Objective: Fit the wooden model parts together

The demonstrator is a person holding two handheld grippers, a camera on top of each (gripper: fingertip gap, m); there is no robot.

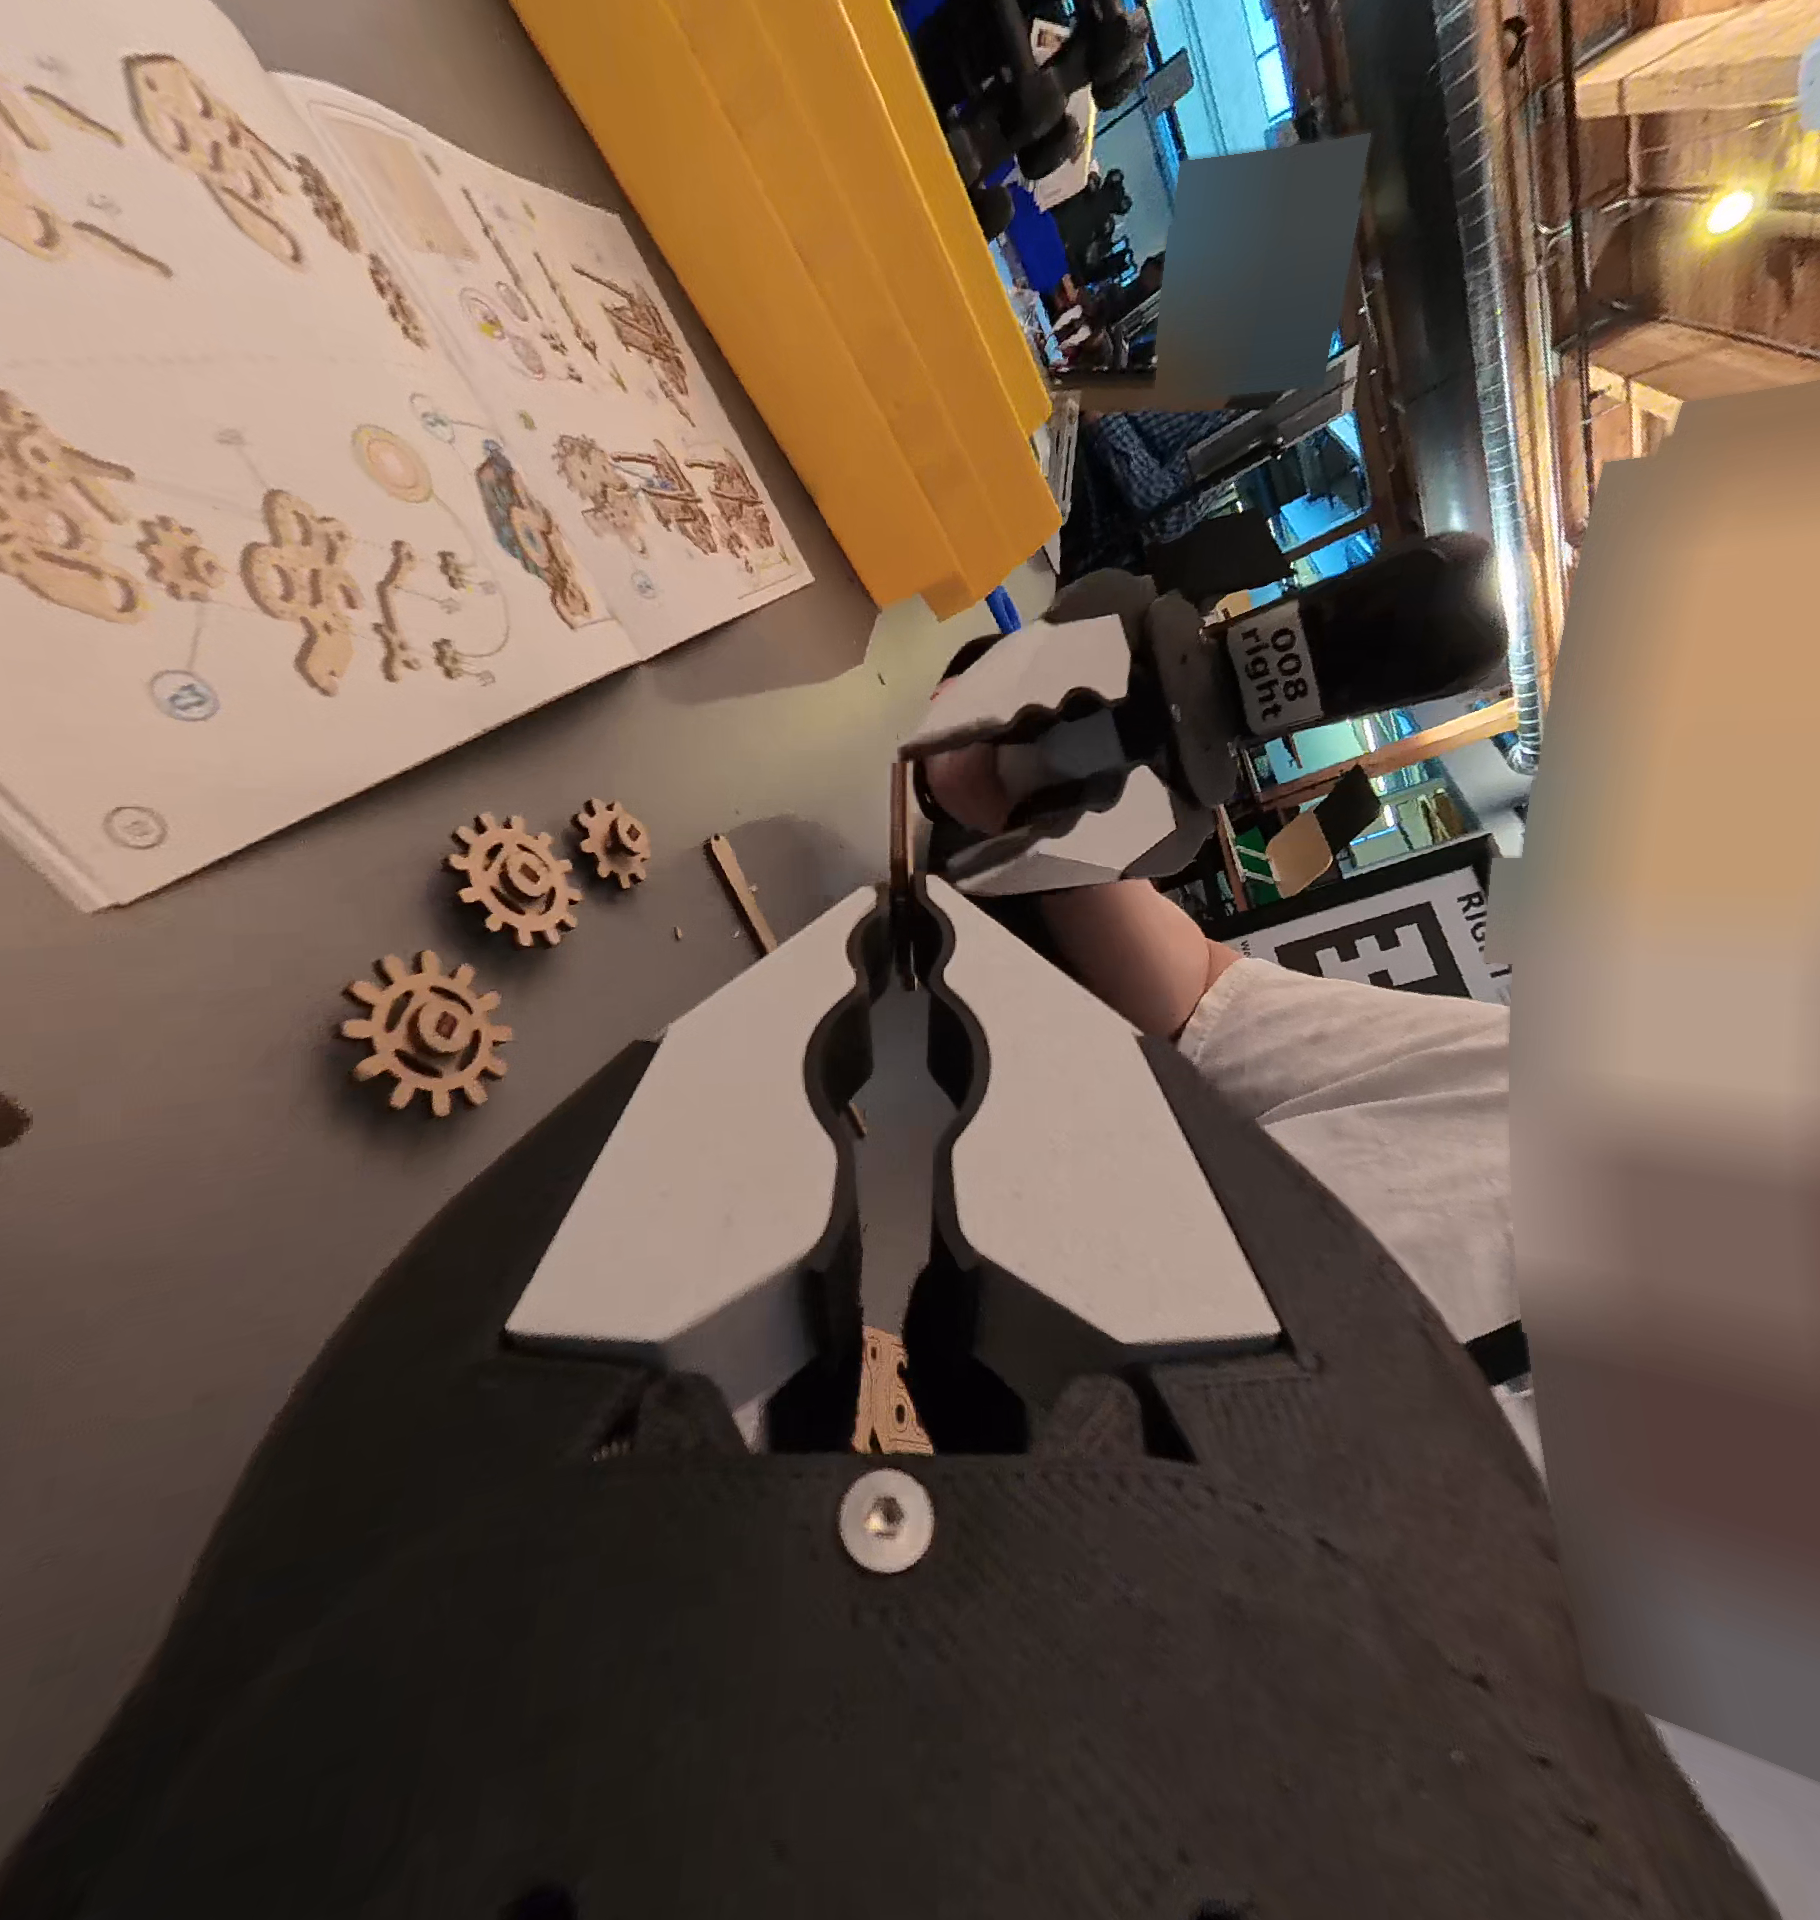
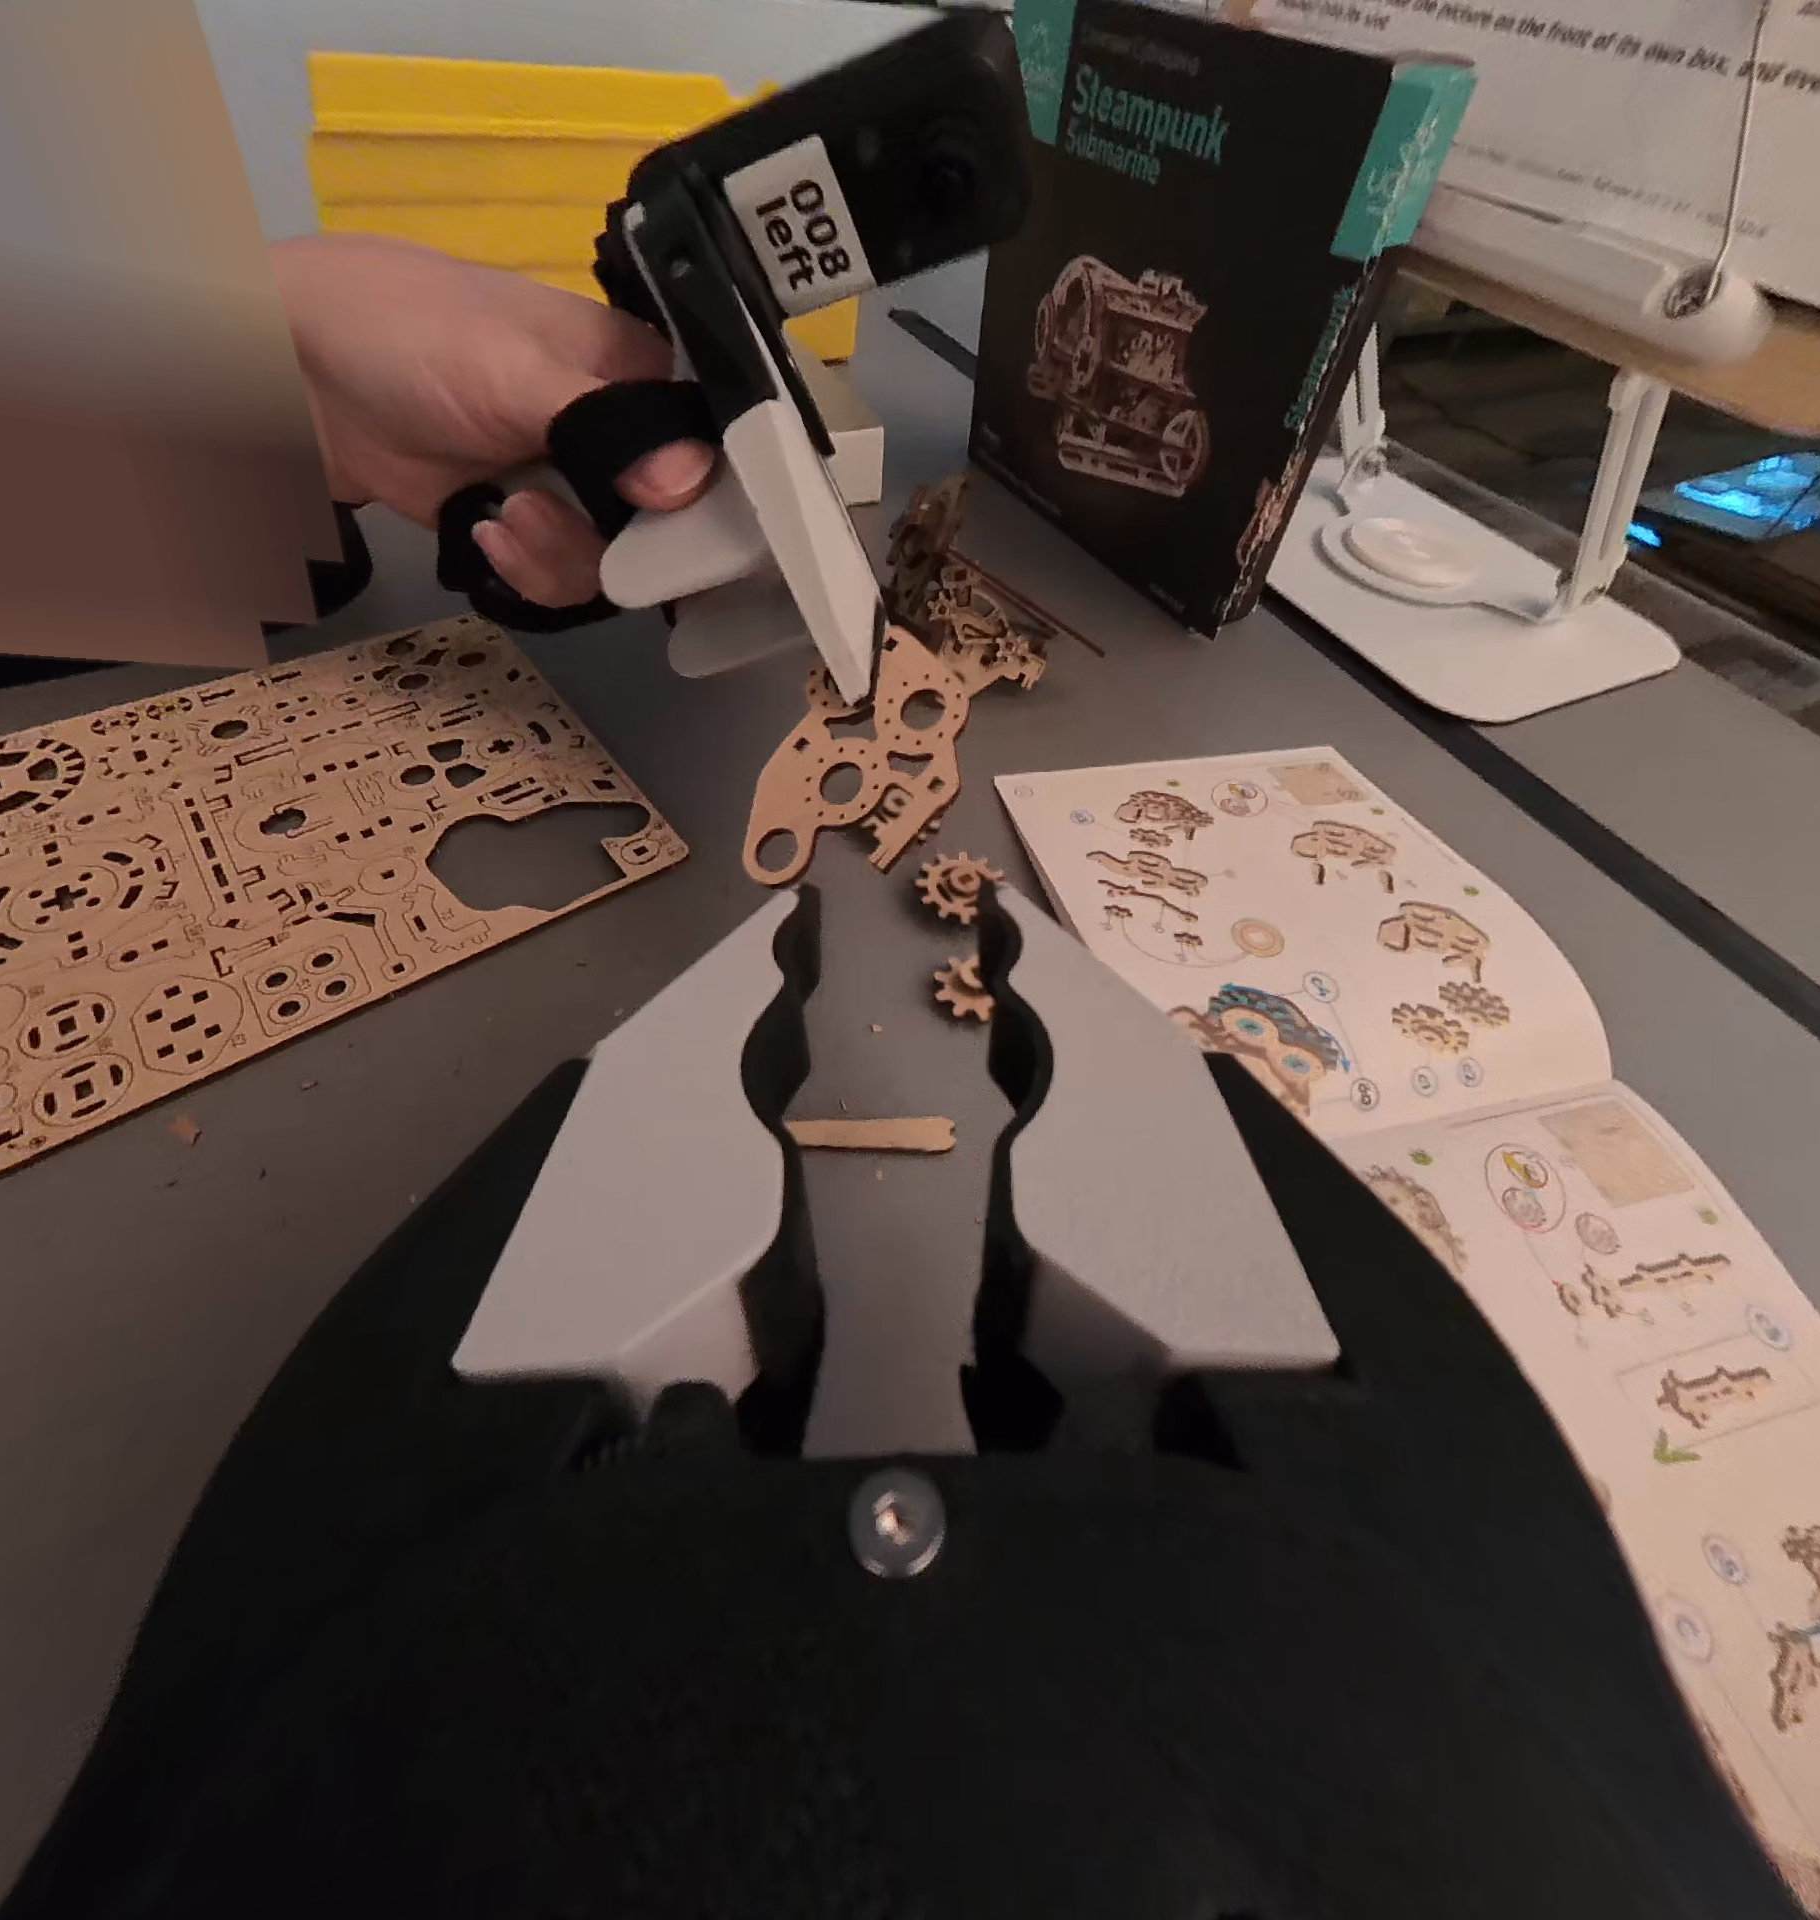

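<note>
Gripping a perforated wooden plate (image 2: 864, 769) edge-on, the left gripper (image 1: 906, 935) holds it above the grey table (image 2: 386, 1299).

Bare table lies under the right gripper (image 2: 895, 935), whose fingers stand apart and empty; a wooden strip (image 2: 870, 1135) lies between them, two gears (image 2: 956, 883) ahead, the punched sheet (image 2: 262, 862) to the left and the instruction booklet (image 2: 1353, 997) to the right. The left gripper angles steeply downward.

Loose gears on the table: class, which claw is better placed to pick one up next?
Right. The right claw is open and empty, just short of the gears; the left claw is shut on the perforated wooden plate.
</note>
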